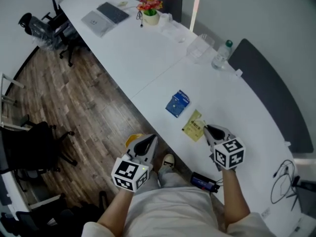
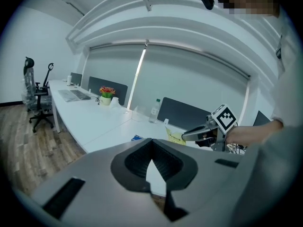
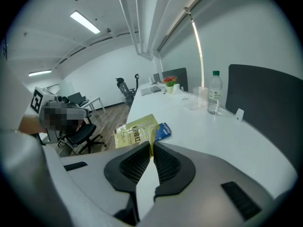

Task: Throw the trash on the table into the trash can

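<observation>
- Yellow sachet (image 3: 135, 131) clamped by its edge between the right gripper (image 3: 151, 146) jaws, over the white table (image 1: 148, 58).
- Left gripper (image 2: 151, 145) jaws together, nothing between them.
- Blue packet (image 1: 177, 103) lies flat on the table near the sachet.

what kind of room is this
Most likely an open-plan office. A long white desk runs along the wall with dark divider panels behind it, a laptop sits at its far end, and black swivel chairs stand on the wood-look floor.
</observation>
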A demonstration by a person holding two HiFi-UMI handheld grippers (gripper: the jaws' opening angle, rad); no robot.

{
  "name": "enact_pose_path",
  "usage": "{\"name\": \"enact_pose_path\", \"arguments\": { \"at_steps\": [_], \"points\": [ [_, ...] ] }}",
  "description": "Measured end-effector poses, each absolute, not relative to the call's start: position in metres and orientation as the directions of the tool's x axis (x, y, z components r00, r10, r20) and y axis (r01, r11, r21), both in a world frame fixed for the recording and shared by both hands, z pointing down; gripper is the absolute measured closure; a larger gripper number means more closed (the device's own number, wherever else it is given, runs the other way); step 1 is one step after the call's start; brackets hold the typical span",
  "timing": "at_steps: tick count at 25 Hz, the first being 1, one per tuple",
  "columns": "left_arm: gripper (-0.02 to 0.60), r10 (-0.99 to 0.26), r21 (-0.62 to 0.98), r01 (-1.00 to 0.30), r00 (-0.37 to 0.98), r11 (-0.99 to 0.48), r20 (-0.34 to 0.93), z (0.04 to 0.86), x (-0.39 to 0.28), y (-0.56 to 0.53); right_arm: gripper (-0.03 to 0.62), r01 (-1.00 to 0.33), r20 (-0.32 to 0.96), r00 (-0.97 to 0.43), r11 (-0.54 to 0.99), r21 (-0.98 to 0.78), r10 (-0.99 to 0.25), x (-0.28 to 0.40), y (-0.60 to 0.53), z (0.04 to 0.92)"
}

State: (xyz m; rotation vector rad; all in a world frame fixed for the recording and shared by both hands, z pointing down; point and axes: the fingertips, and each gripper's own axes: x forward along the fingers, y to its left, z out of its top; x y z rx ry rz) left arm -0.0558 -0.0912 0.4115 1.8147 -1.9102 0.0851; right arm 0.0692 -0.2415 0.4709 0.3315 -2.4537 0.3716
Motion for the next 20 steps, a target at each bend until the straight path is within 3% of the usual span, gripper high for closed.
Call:
{"name": "enact_pose_path", "arguments": {
  "at_steps": [12,20],
  "points": [
    [0.580,-0.895,0.261,-0.905,-0.222,0.337,0.387,0.401,-0.117,0.023,0.545,-0.069,0.589,-0.806,0.978,-0.195,0.061,-0.045,-0.153,0.463],
    [0.580,-0.865,0.268,-0.863,-0.306,0.429,0.398,0.400,-0.148,0.102,0.545,0.043,0.588,-0.794,0.980,-0.196,0.153,-0.095,-0.080,0.454]
  ]
}}
